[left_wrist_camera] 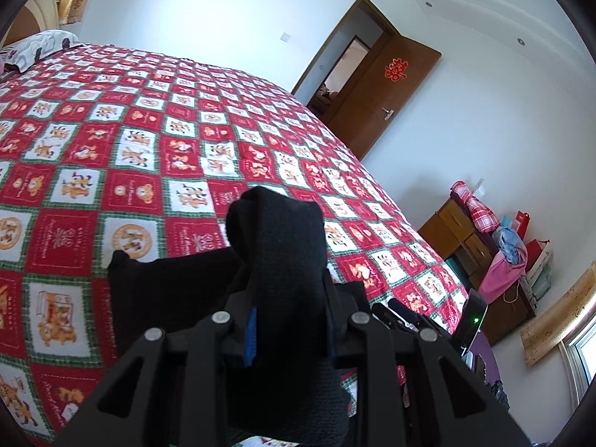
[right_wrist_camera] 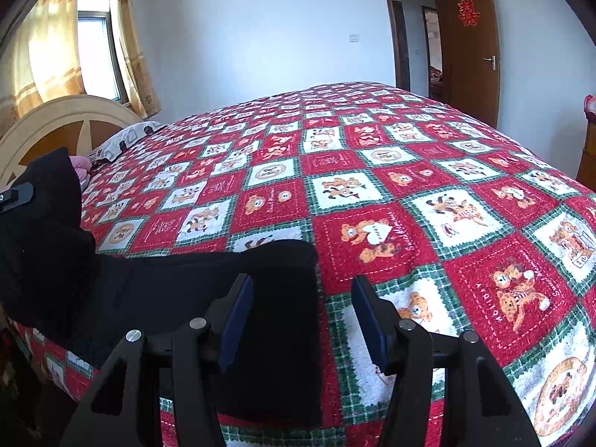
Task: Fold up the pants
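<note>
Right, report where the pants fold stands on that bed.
Done: the black pants already lie flat in a compact dark panel at the near edge of the quilted bedspread.
In hand: the left hand-held gripper is shut on a bunch of the fabric, lifted off the bed.
The right hand-held gripper is open and empty above the panel's edge.
Left: lay that lifted part over and let go.

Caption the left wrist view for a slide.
Left gripper clamps a bunched fold of black pants above the checkered bedspread.
</note>
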`<action>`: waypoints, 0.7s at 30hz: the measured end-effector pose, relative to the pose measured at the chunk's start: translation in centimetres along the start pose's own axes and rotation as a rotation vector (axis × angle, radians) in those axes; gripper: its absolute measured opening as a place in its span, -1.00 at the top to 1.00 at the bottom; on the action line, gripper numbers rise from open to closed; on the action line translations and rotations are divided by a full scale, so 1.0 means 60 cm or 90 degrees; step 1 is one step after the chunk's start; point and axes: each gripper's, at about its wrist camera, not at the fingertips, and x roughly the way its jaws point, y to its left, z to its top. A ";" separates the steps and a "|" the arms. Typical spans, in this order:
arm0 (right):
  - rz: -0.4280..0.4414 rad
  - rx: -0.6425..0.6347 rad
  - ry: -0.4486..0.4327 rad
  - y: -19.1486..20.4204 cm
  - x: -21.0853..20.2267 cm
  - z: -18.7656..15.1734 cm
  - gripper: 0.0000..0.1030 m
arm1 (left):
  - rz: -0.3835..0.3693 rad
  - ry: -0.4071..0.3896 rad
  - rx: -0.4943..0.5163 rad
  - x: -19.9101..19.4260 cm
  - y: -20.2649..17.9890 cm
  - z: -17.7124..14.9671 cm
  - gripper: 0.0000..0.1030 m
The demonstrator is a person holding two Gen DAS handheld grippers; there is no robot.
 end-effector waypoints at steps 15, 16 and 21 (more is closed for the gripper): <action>-0.027 0.105 -0.043 -0.061 -0.016 0.009 -0.10 | 0.045 0.070 0.035 0.121 -0.058 -0.026 0.46; -0.026 0.108 -0.042 -0.063 -0.015 0.009 -0.10 | 0.050 0.073 0.039 0.127 -0.062 -0.028 0.46; -0.023 0.123 -0.037 -0.071 -0.009 0.007 -0.10 | 0.076 0.100 0.054 0.169 -0.079 -0.045 0.42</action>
